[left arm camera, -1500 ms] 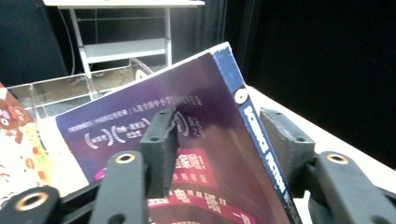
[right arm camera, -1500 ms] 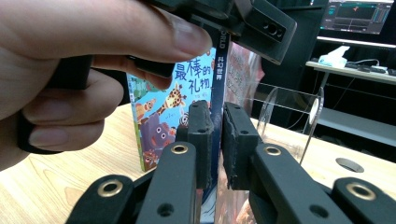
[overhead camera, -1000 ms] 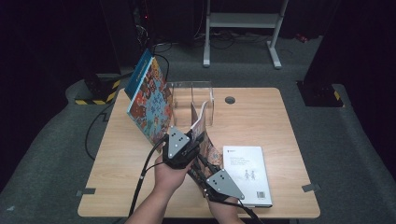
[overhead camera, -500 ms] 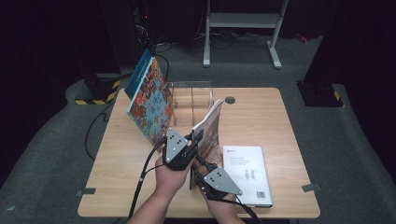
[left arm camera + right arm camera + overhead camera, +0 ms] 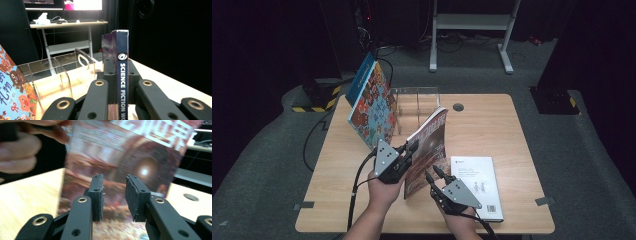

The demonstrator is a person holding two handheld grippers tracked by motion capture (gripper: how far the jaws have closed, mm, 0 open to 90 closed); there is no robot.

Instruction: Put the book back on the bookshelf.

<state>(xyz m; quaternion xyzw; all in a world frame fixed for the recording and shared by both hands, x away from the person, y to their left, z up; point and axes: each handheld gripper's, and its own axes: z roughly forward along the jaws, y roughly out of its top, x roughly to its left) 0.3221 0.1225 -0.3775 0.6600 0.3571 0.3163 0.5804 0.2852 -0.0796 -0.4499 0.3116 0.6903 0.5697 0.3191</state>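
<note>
A science fiction magazine (image 5: 428,145) stands on its lower edge near the middle of the table, tilted, with its reddish cover toward my right hand. My left gripper (image 5: 411,148) is shut on its dark spine (image 5: 122,75), the pads pressed on both sides. My right gripper (image 5: 432,173) sits low just in front of the cover (image 5: 130,157). Its jaws have just been opening and stand apart, with nothing between the pads (image 5: 98,195).
A clear acrylic rack (image 5: 417,102) stands at the back of the wooden table (image 5: 502,130), with a colourful picture book (image 5: 371,107) leaning at its left end. A white book (image 5: 474,185) lies flat at the front right. Desks and cables stand beyond the table.
The magazine has come up more upright and a little nearer, with the left gripper moving left and toward the front. The right gripper's jaws stand wider.
</note>
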